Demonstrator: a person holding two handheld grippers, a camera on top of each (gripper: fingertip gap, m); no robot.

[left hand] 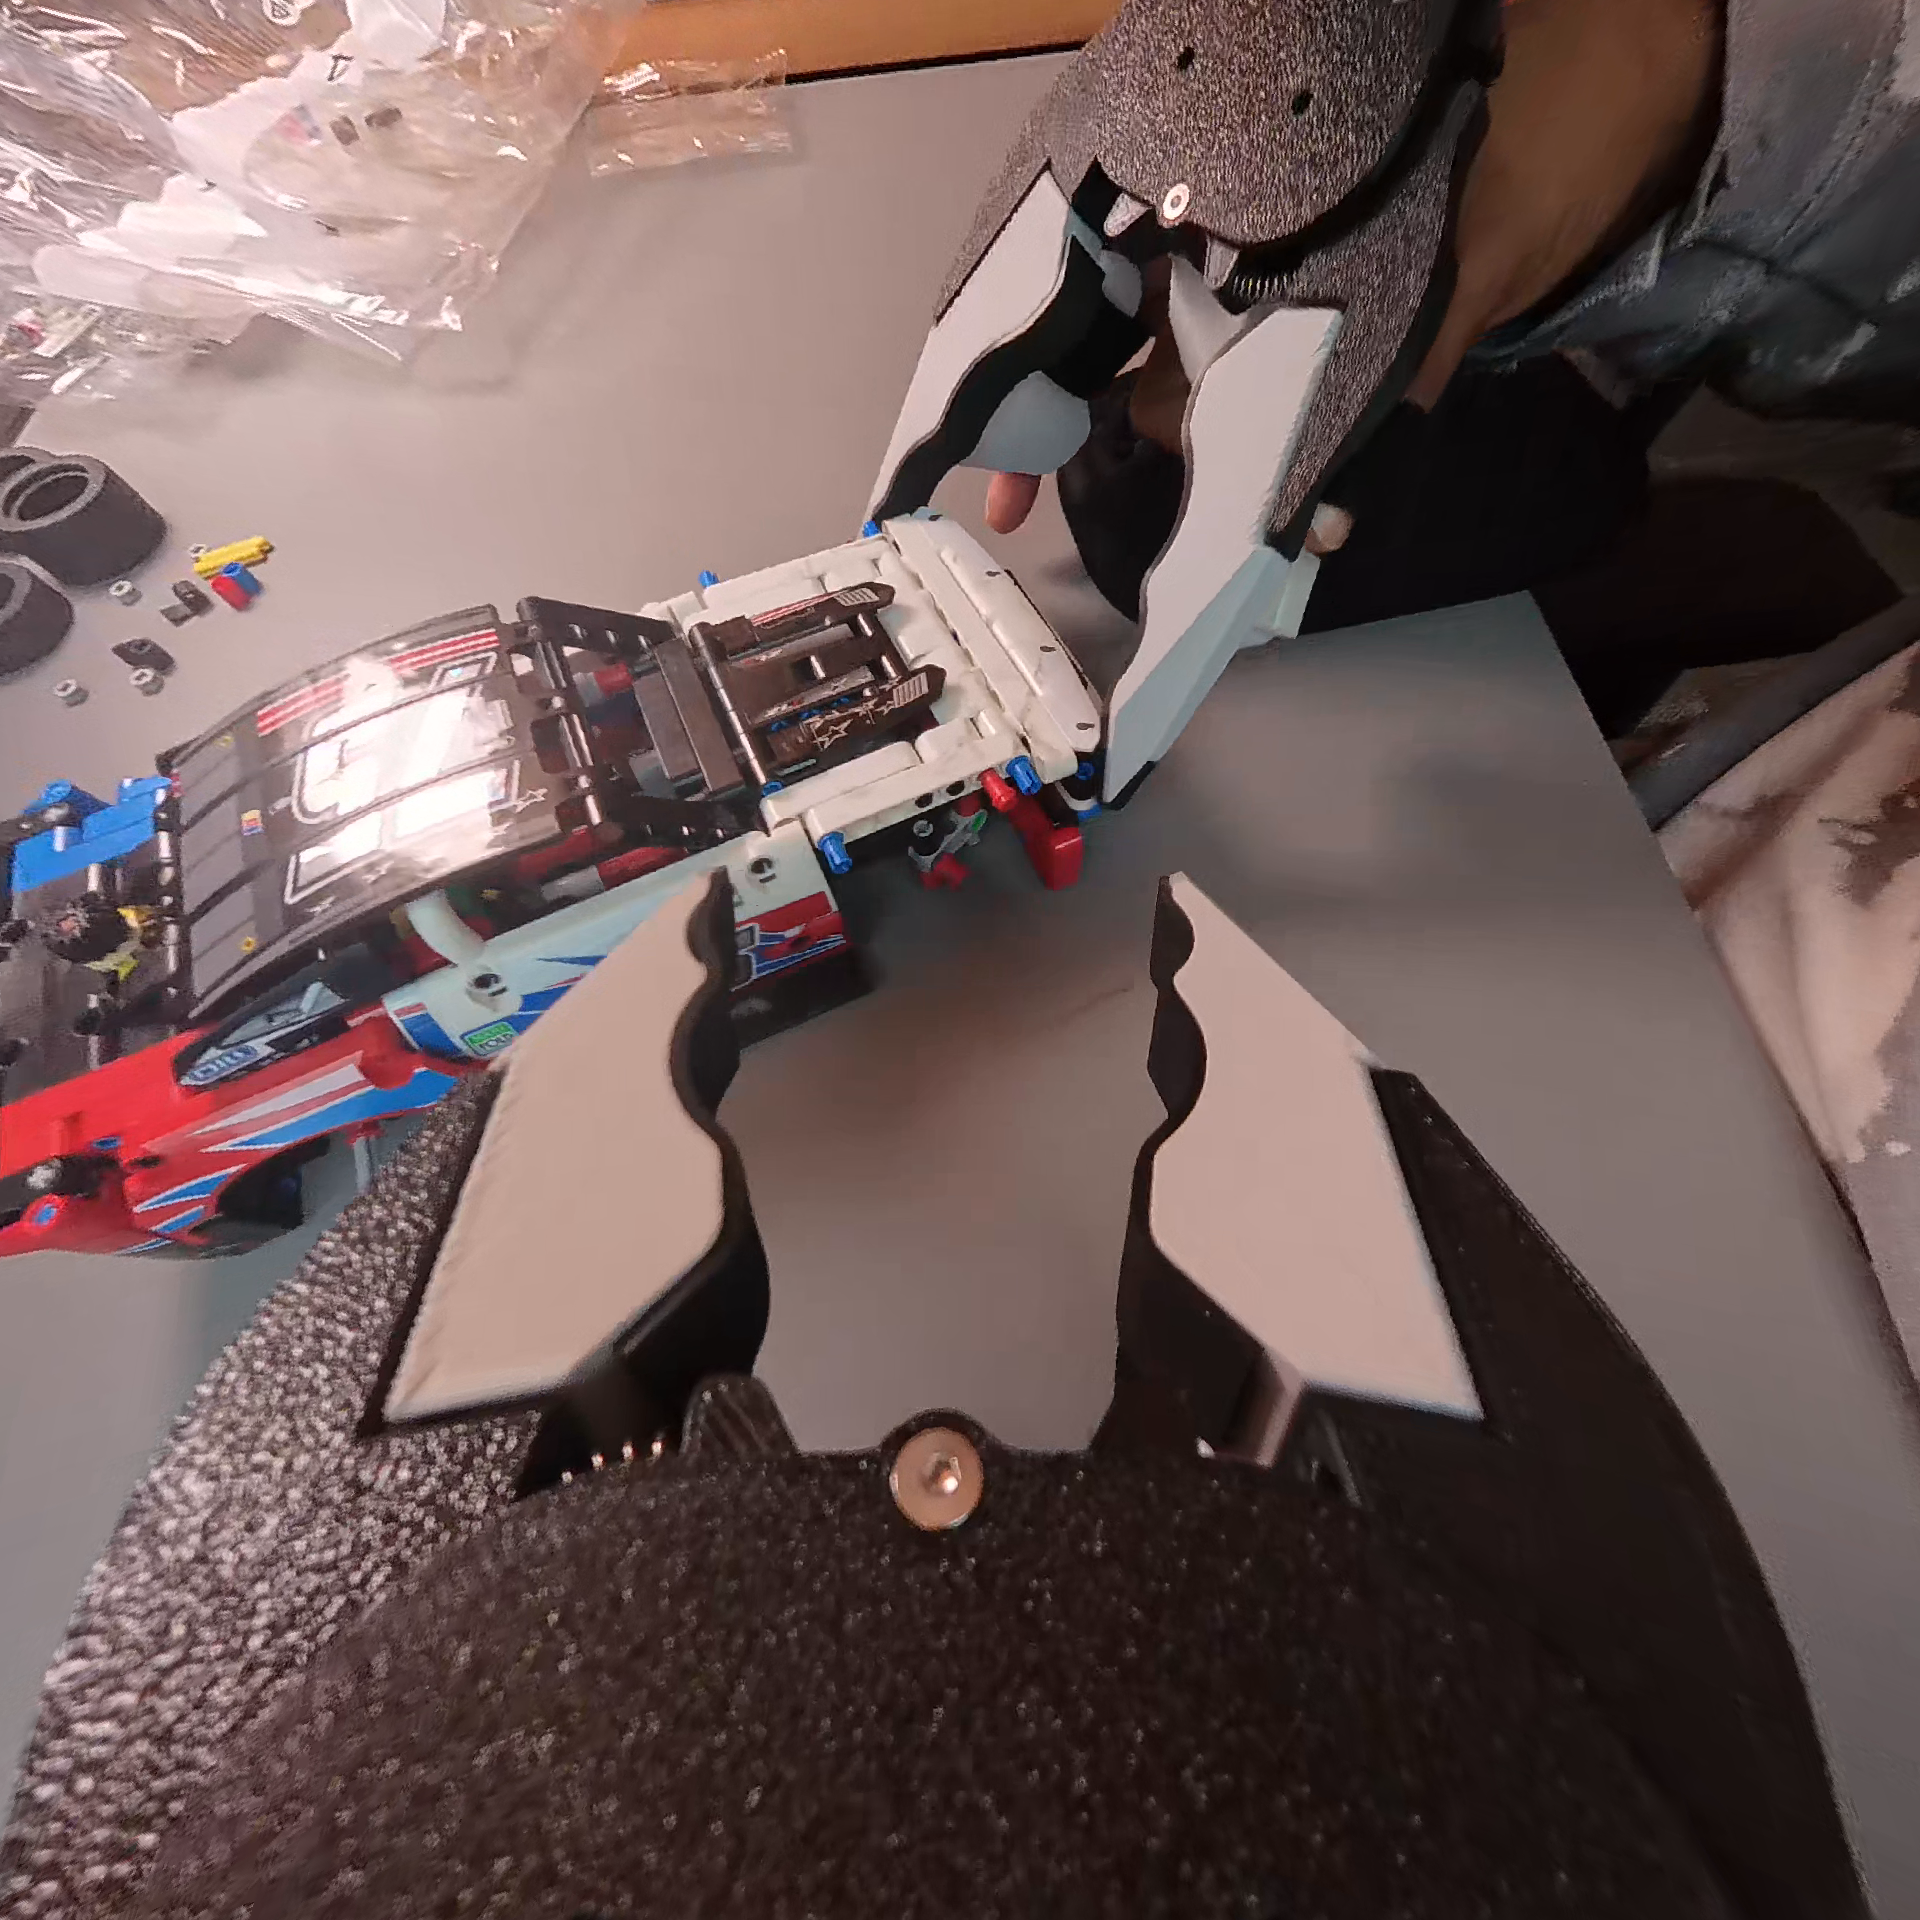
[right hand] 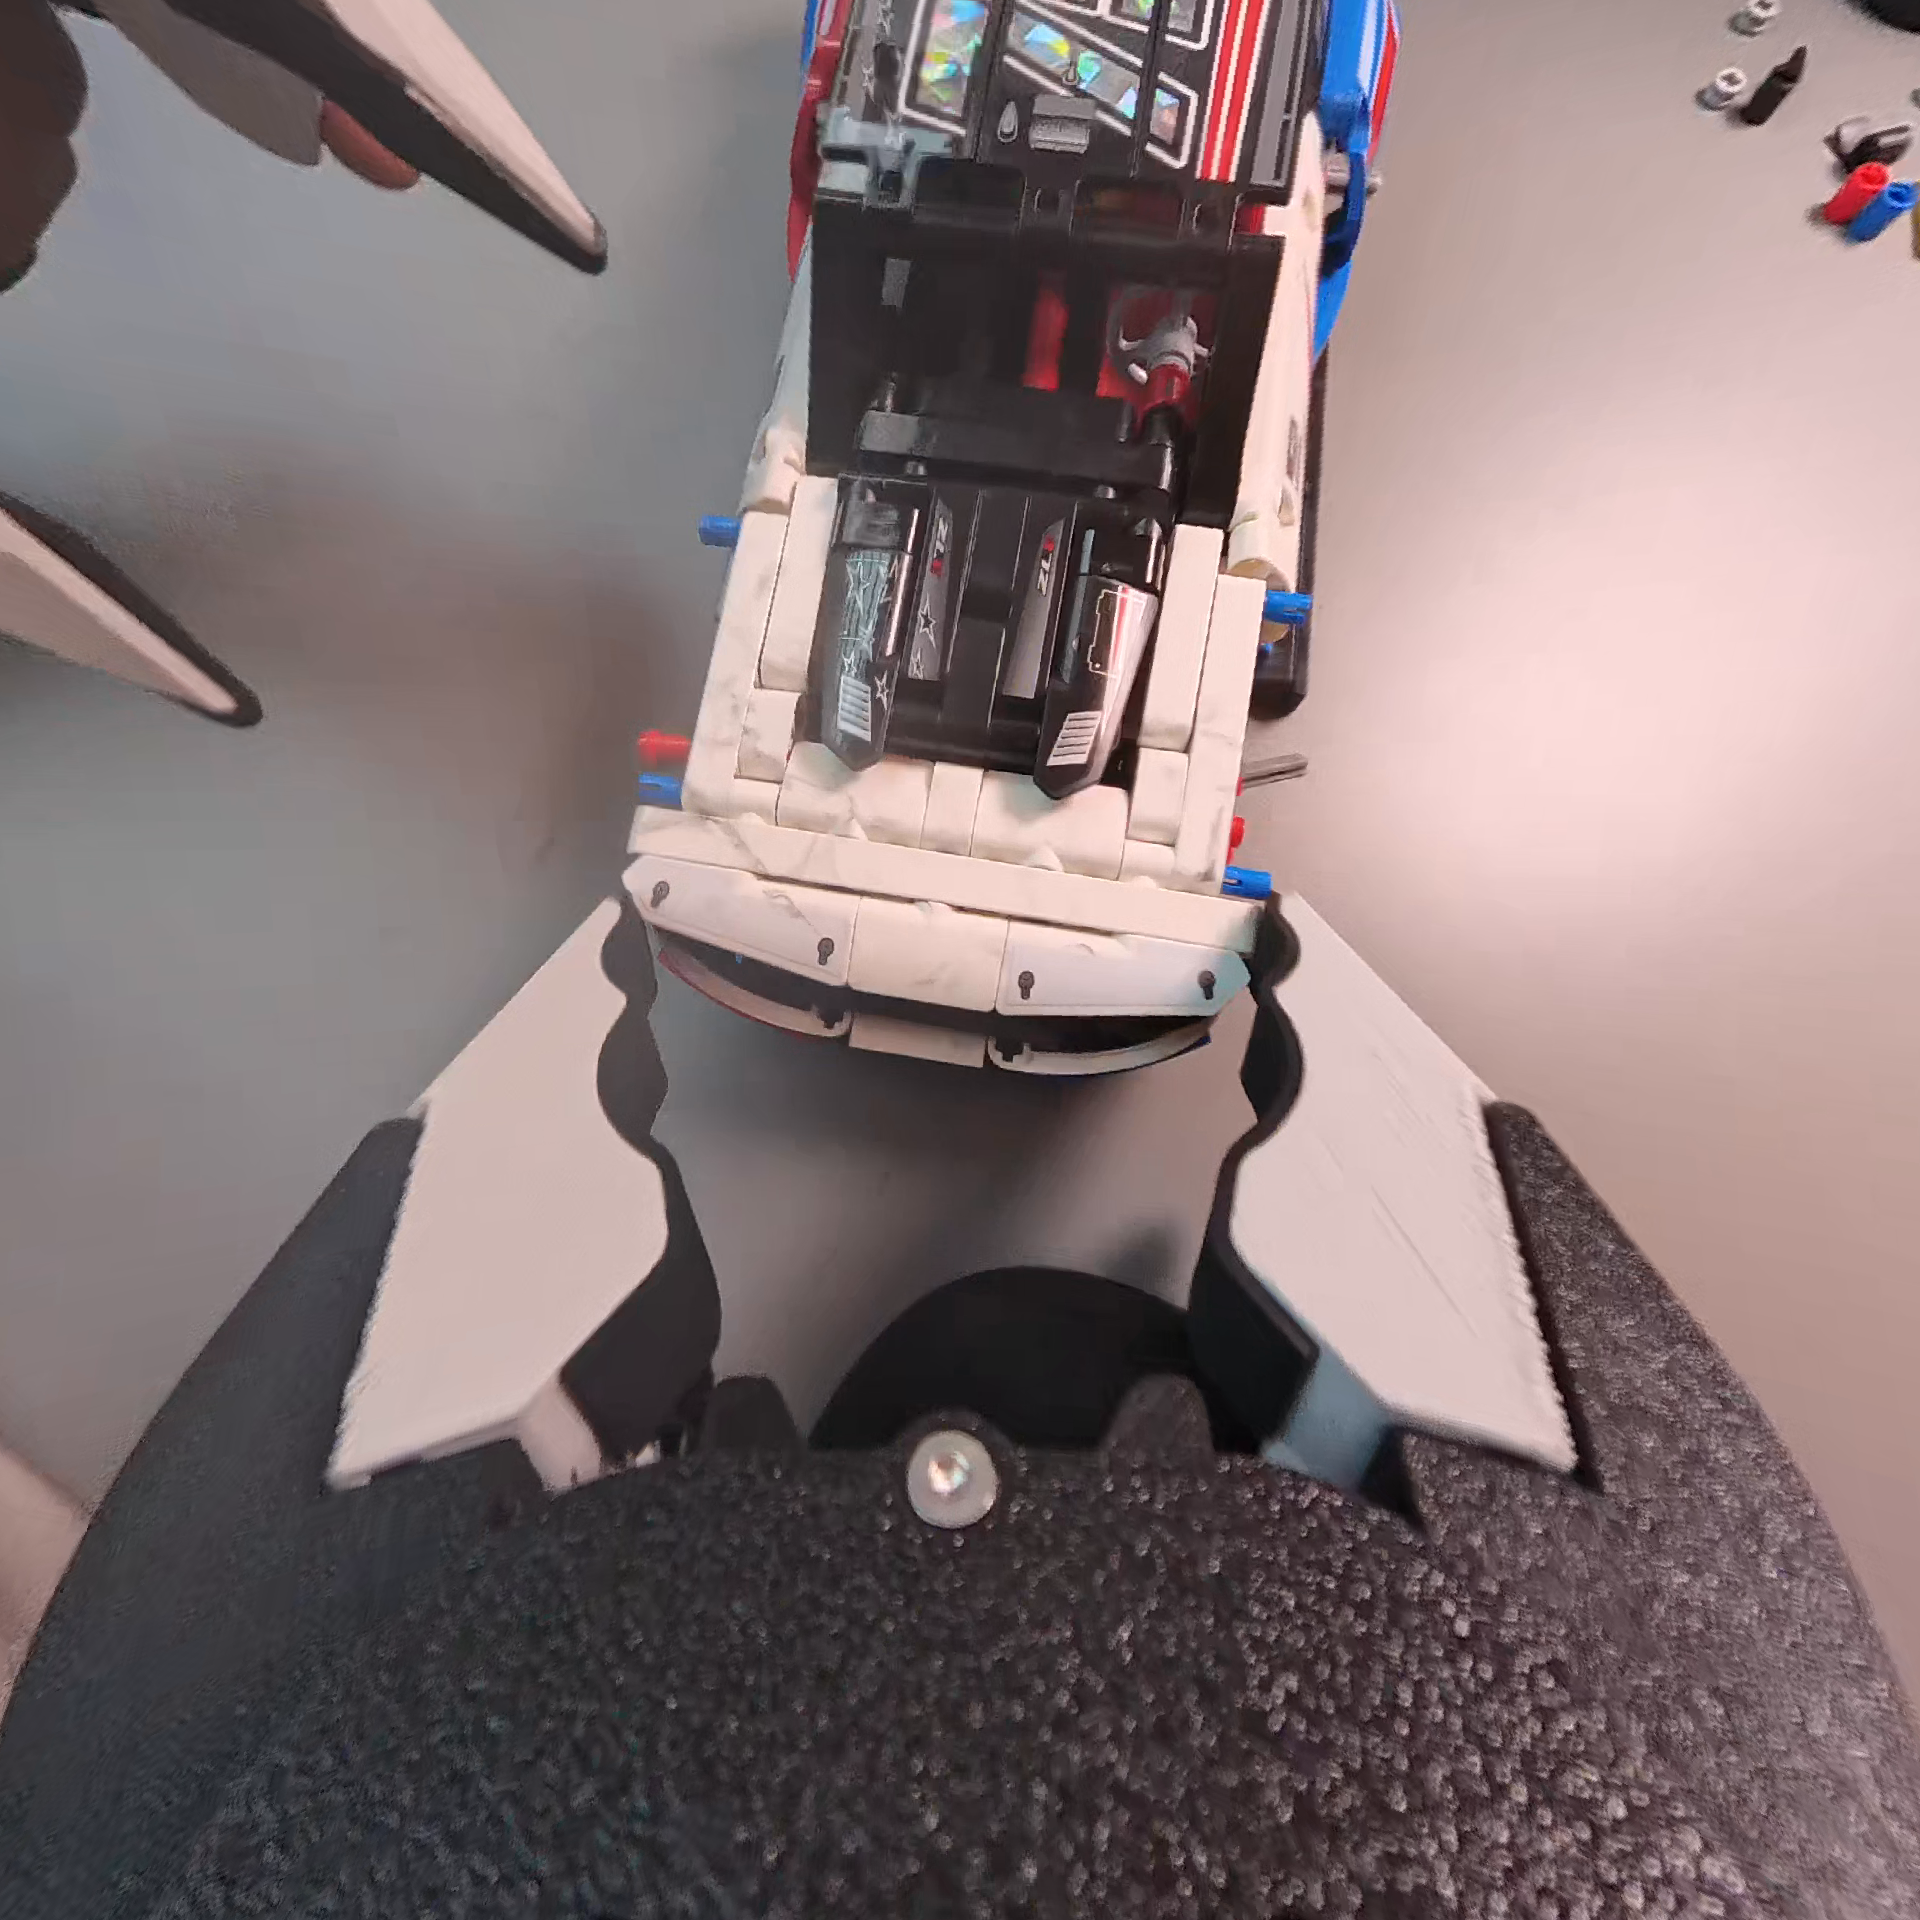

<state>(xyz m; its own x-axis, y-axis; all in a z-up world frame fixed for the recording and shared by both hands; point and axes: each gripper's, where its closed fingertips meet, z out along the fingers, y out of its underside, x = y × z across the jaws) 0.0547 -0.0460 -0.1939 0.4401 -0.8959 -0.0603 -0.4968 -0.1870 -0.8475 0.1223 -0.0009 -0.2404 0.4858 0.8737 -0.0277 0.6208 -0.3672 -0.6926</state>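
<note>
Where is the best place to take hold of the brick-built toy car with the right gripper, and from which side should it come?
Probably the white tail end of the toy car, approached from behind, along the car's length. That end is squared and faces the right gripper, whose open jaws already stand at its two rear corners. The sides there carry protruding blue pins, so the fingers should probably close just behind them.

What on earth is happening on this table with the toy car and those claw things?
A person holds a two-finger gripper in each hand over a grey table. The right gripper, open, straddles the white end of a brick-built race car, a fingertip at each corner. The left gripper, also open, hovers beside the car's flank and grips nothing. Loose black tyres, small red, blue and yellow connector pieces and clear plastic bags lie farther off.
</note>
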